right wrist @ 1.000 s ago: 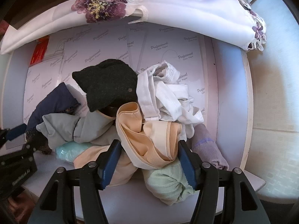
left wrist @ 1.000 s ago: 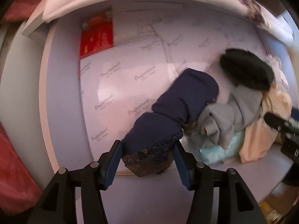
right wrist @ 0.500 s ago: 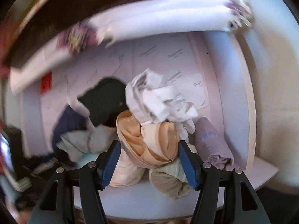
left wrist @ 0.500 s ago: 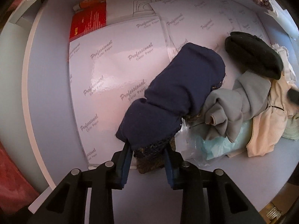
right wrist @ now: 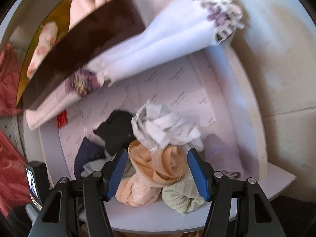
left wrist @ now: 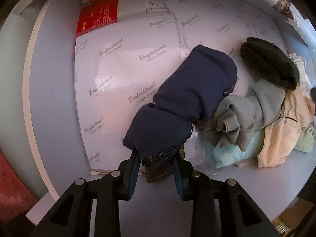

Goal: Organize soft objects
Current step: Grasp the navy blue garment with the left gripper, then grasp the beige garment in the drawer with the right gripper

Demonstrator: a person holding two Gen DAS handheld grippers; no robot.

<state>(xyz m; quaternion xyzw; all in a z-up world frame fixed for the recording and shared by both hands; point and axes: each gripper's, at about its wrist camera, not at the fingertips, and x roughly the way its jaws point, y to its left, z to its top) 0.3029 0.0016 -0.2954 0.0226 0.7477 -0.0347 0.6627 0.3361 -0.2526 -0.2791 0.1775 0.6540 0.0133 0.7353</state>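
Note:
A pile of soft garments lies on a pale paper-lined surface (left wrist: 122,75). My left gripper (left wrist: 156,156) points down and is shut on the lace-edged end of a navy garment (left wrist: 189,98), which stretches away to the upper right. Beside it are a grey garment (left wrist: 246,114), a black knit piece (left wrist: 270,63) and a light blue item in clear plastic (left wrist: 223,154). My right gripper (right wrist: 157,154) hovers open over a peach garment (right wrist: 158,164), its pads clear of the cloth. A crumpled white cloth (right wrist: 165,126), a pale green one (right wrist: 181,195) and a lilac one (right wrist: 219,154) lie around it.
A red packet (left wrist: 98,13) lies at the far left corner of the surface. A white cloth with purple flowers (right wrist: 158,45) hangs over the back edge beneath a dark brown box (right wrist: 85,39). Red fabric (right wrist: 9,167) lies to the left. A raised rim (right wrist: 254,130) bounds the right side.
The left jaws have closed on the navy garment's lace end. The right gripper has rolled and drawn back from the pile, still open.

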